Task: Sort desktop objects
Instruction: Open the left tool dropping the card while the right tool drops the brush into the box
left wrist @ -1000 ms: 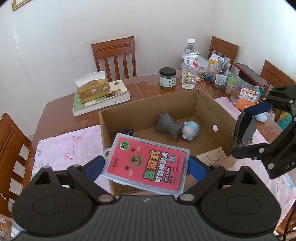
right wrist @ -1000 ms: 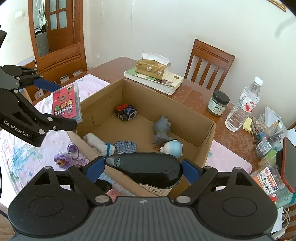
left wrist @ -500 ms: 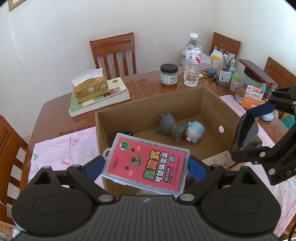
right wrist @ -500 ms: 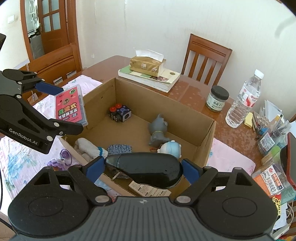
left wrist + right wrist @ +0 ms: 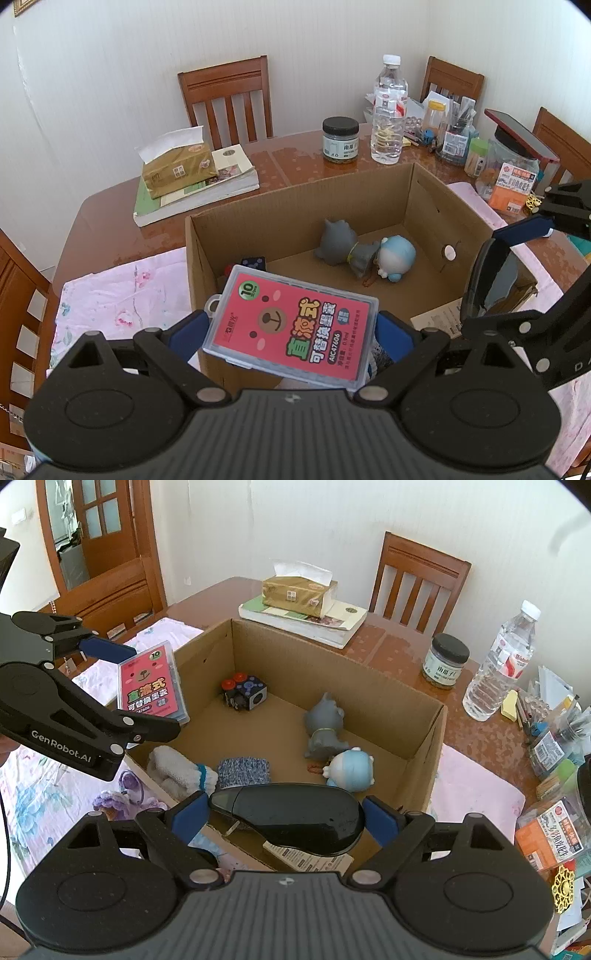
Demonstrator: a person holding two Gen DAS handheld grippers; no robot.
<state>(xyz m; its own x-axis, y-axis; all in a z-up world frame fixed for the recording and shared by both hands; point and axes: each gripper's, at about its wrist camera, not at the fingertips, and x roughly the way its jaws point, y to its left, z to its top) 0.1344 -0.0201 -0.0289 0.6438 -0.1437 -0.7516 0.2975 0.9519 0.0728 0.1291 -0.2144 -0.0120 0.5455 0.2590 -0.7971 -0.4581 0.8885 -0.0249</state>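
My left gripper (image 5: 291, 332) is shut on a clear plastic case with a pink bear label (image 5: 295, 328) and holds it over the near left corner of an open cardboard box (image 5: 295, 195). The case also shows in the right wrist view (image 5: 151, 686). My right gripper (image 5: 286, 812) is shut on a black computer mouse (image 5: 291, 816) and holds it over the box's near right wall; the mouse also shows in the left wrist view (image 5: 487, 280). Inside the box lie a grey toy (image 5: 325, 731), a blue toy (image 5: 351, 768), a button cube (image 5: 243, 694), a white sock (image 5: 177, 771) and a blue-grey cloth (image 5: 242, 771).
The box stands on a pink floral cloth (image 5: 125, 295) on a brown table (image 5: 110, 218). A tissue box on books (image 5: 184, 173), a dark-lidded jar (image 5: 340, 138), a water bottle (image 5: 388, 110) and stationery clutter (image 5: 480, 147) stand behind. A purple toy (image 5: 114, 797) lies left of the box.
Both grippers have moved forward over the box with their objects still held. The box looks nearer and lower in both views.
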